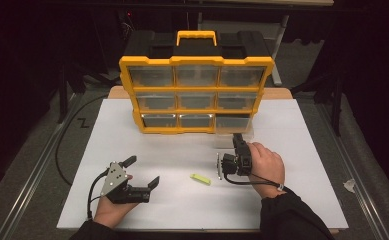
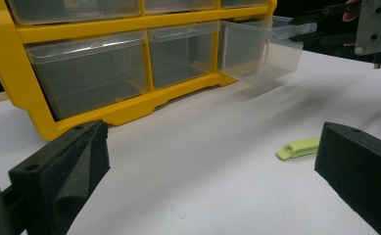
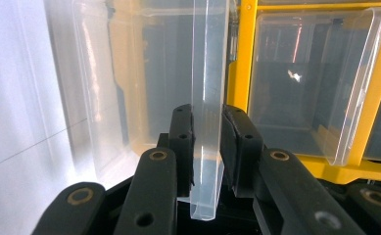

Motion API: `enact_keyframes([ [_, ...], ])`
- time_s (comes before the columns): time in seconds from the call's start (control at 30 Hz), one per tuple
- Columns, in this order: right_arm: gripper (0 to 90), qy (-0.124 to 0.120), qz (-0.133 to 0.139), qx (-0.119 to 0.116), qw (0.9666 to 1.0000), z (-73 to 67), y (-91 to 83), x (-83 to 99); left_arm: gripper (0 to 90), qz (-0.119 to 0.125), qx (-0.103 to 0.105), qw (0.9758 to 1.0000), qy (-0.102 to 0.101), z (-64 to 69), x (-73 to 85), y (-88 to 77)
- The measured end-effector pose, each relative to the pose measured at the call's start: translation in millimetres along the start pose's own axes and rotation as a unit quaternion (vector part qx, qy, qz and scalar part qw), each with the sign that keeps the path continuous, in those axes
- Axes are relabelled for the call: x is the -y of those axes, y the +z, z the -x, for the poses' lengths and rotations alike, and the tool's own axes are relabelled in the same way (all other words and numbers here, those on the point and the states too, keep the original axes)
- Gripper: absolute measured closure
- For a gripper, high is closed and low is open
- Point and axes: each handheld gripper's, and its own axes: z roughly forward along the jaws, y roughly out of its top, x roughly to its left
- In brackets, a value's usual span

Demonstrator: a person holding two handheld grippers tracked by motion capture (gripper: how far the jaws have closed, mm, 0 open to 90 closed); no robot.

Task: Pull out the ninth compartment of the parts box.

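Black pads of the right gripper [image 3: 207, 142] are clamped on the clear front lip of the bottom-right drawer [image 2: 264, 49], which sits part-way out of the yellow organizer [image 1: 196, 95] at the far side of the desk [image 1: 302, 200]. Left gripper [image 1: 143, 172] rests near the front edge, jaws spread wide, nothing between them; lime-green clip [image 1: 200, 178] lies on the desk between the two grippers, clear of both. Advice: pull straight along the drawer's slide axis, no twist — the lip is thin and looks flexy. Keep the grip centred on the lip so the drawer doesn't rack in its slot. The organizer may slide toward the person; bracing it with the free gripper would help.
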Motion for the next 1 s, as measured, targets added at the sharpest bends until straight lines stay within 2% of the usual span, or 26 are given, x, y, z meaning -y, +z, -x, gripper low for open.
enact_keyframes([
  [0.3, 77.9, -0.003, -0.002, -0.005, 1.0, -0.4, -1.7, -0.4, 0.2, 0.001, 0.001, 1.0, -0.001, 0.1, -0.1, 0.0],
  [0.77, 77.3, 0.0, 0.003, 0.0, 1.0, -2.4, -4.0, 0.9, 0.2, 0.0, 0.002, 1.0, 0.0, 0.4, 0.1, 0.4],
  [1.0, 65.2, 0.011, 0.0, -0.026, 0.9996, 0.2, -3.7, 5.9, 0.2, -0.001, 0.003, 1.0, -0.001, 0.2, 0.3, 0.0],
])
